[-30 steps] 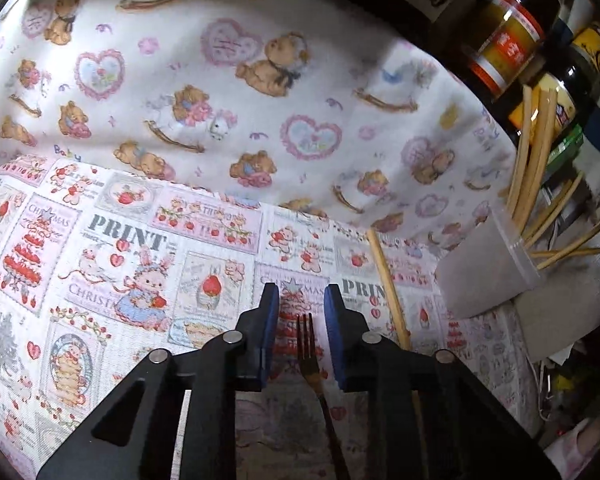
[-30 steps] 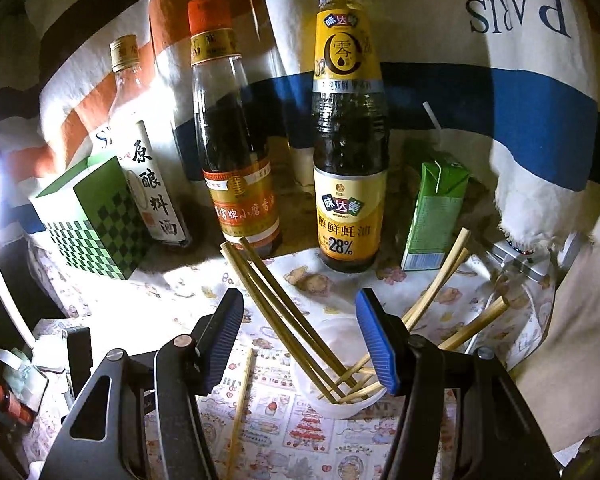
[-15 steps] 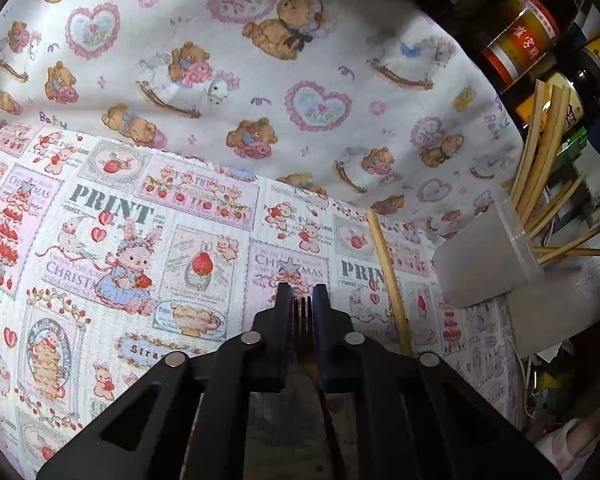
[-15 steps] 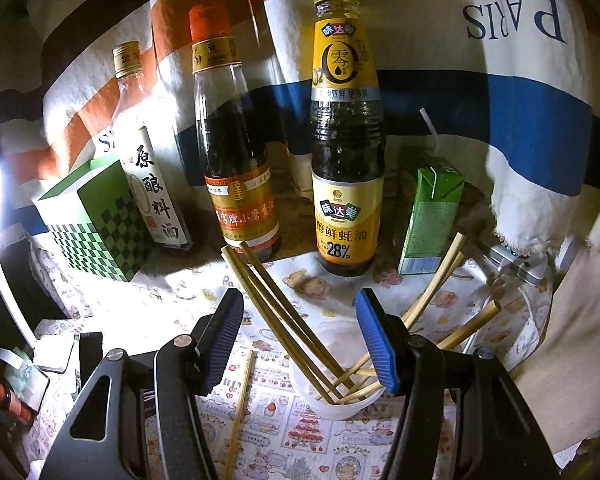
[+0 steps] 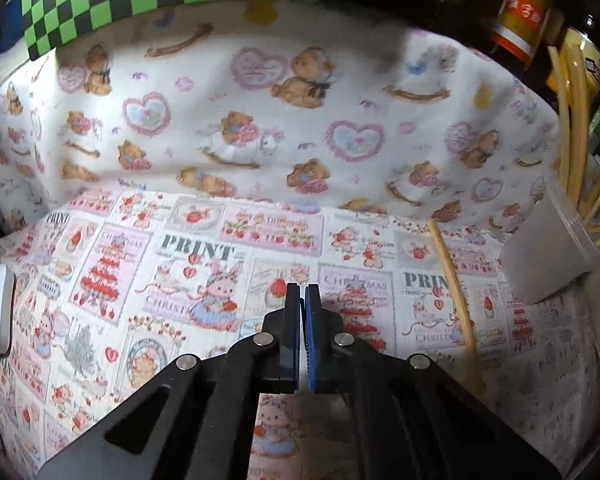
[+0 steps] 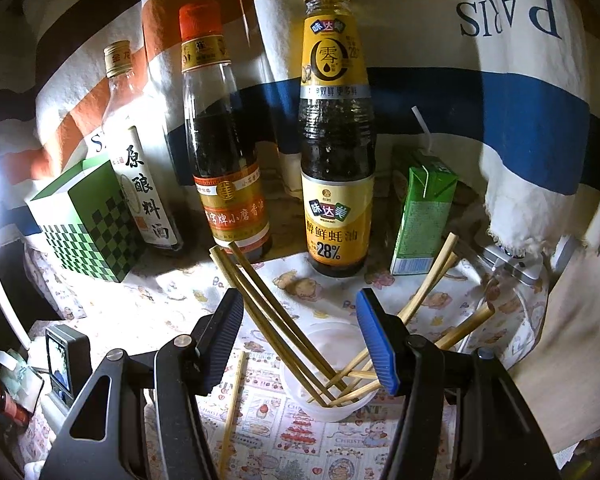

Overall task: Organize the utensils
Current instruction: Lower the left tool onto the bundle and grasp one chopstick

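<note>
Left gripper [image 5: 302,292]: its 2 blue-padded jaws are pressed almost together, with only a thin slit between them. I cannot tell whether anything is pinched there. It hangs low over the Christmas-print cloth [image 5: 180,280].
Right gripper [image 6: 299,300]: jaws spread wide with nothing between the pads, poised just above the plastic cup [image 6: 332,404].
Chopsticks in cup [image 6: 268,304]: several pale wooden sticks stand in the translucent cup. Some fan to the left and the rest lean to the right, and their lower ends cross at the bottom.
Loose chopstick [image 5: 454,296]: 1 stick lies flat on the printed cloth, just beside the cup and apart from it. From the left wrist it runs to the right of the closed jaws; from the right wrist it shows [image 6: 234,404] under the left finger.
Cup from the left wrist [image 5: 540,256]: at the right edge, sitting at the edge of the printed cloth.
Teddy-bear cloth [image 5: 300,120]: spreads behind the printed cloth, back to the bottles.
Bottles: 3 upright in a row behind the cup: an oyster sauce bottle [image 6: 336,160], a sesame oil bottle [image 6: 224,160] and a cooking wine bottle [image 6: 140,184].
Green carton [image 6: 424,216]: upright to the right of the oyster sauce.
Checkered box [image 6: 92,224]: green, left of the wine bottle.
Striped cloth [image 6: 500,100]: hangs behind it all, with "PARIS" upside down.
</note>
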`<state>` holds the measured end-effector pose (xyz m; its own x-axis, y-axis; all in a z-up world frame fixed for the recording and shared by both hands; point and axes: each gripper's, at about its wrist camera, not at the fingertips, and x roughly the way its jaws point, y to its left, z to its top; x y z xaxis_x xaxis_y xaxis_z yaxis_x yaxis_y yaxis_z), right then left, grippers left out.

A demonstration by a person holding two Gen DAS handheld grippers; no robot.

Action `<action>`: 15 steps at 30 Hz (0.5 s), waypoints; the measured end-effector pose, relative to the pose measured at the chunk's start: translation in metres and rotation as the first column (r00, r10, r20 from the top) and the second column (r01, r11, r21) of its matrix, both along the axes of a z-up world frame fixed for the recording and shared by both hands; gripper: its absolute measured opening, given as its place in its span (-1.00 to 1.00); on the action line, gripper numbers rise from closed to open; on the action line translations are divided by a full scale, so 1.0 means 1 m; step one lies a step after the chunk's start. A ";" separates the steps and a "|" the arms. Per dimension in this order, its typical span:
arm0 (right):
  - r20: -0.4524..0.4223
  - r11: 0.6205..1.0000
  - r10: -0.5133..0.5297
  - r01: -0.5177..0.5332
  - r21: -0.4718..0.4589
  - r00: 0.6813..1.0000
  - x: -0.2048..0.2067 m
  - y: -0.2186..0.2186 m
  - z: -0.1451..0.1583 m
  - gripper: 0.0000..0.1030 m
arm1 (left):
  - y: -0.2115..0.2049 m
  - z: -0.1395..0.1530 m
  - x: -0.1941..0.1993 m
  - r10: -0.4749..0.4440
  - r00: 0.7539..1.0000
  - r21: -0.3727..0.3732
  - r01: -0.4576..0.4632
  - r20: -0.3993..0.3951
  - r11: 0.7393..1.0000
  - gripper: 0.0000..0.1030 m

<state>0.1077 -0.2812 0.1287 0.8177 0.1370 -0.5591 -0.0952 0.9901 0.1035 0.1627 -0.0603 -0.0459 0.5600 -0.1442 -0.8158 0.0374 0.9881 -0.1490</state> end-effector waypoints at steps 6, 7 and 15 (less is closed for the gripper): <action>0.004 1.000 0.007 -0.007 -0.009 1.000 -0.001 0.002 0.001 0.18 | 0.002 -0.002 0.003 0.038 0.999 0.061 -0.036 -0.035 0.997 -0.97; 0.005 1.000 0.008 -0.008 -0.010 1.000 -0.002 0.002 0.001 0.18 | 0.002 -0.003 0.003 0.043 0.998 0.079 -0.040 -0.041 0.996 -0.97; 0.009 1.000 0.005 -0.005 -0.004 1.000 -0.003 -0.002 0.004 0.18 | 0.015 -0.010 0.002 0.028 0.996 0.117 -0.018 -0.083 0.993 -0.96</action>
